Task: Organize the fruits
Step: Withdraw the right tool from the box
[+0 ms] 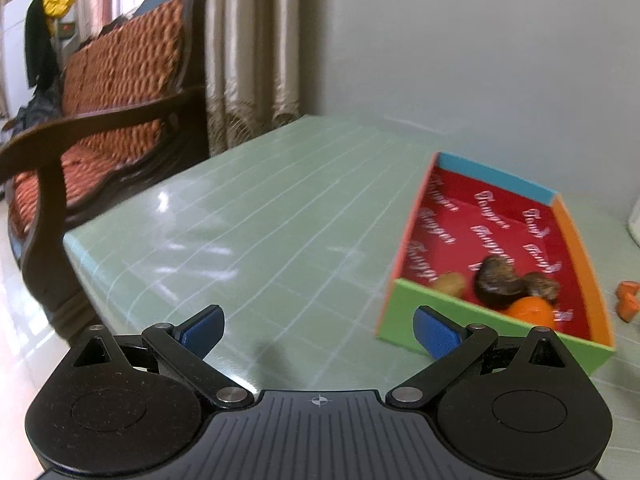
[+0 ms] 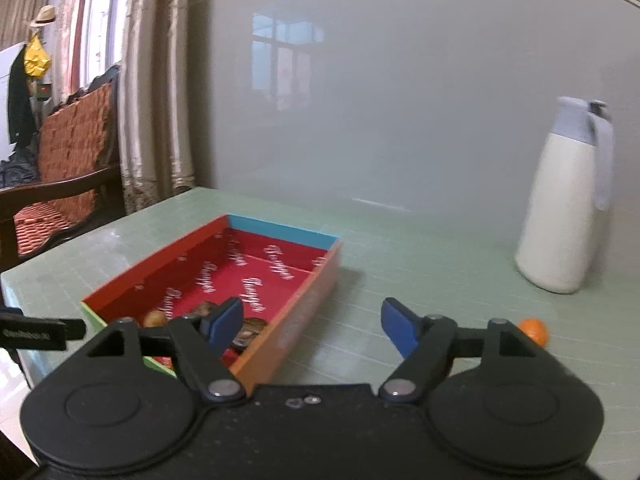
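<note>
On the green table a loose orange lies just right of the right gripper — jaws wide, empty — nearer it than the box.

Tabletop left of tray is bare, free to pass. Right of tray: open strip w/ orange fruit near front, white jug upright at back by wall. Chair flanks tabletop's left edge.

Home living room: cushioned wooden sofa, curtains, hat and coat hung up, thermos jug on table.
</note>
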`<state>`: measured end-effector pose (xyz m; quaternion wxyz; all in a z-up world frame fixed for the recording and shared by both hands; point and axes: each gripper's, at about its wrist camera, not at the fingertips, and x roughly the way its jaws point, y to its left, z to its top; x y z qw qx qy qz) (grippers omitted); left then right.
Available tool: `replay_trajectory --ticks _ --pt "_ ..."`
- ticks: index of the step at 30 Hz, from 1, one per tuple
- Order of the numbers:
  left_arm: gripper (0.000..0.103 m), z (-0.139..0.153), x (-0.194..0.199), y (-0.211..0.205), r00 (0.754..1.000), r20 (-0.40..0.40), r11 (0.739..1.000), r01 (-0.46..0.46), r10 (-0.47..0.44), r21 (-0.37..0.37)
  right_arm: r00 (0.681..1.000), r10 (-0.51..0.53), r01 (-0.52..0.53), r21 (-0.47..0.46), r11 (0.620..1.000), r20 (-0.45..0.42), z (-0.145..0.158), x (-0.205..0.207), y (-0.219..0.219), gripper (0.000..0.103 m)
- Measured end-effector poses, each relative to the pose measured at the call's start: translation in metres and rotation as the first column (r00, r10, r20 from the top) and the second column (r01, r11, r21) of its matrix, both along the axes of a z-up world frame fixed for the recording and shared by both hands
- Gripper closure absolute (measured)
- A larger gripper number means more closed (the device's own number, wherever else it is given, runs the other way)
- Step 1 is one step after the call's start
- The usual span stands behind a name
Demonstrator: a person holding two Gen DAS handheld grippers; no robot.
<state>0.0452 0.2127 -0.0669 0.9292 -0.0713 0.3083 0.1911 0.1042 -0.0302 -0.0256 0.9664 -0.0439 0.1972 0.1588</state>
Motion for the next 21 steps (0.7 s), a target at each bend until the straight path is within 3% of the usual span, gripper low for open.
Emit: replay_trajectory --ticks 11,21 --pt "0.003 0.029 0.005 -0.053 0.989 0.047 0.989 0.139 -0.141 0.054 0.986 -0.169 0.168 0.048 0.985 -0.001 -0.010 -0.005 -0.070 0.022" --pt "0.003 0.045 0.017 -0.121 0.948 0.078 0.948 0.302 -0.310 0.096 0.934 -0.357 0.355 0.086 0.931 0.005 -0.015 -0.028 -0.141 0.020"
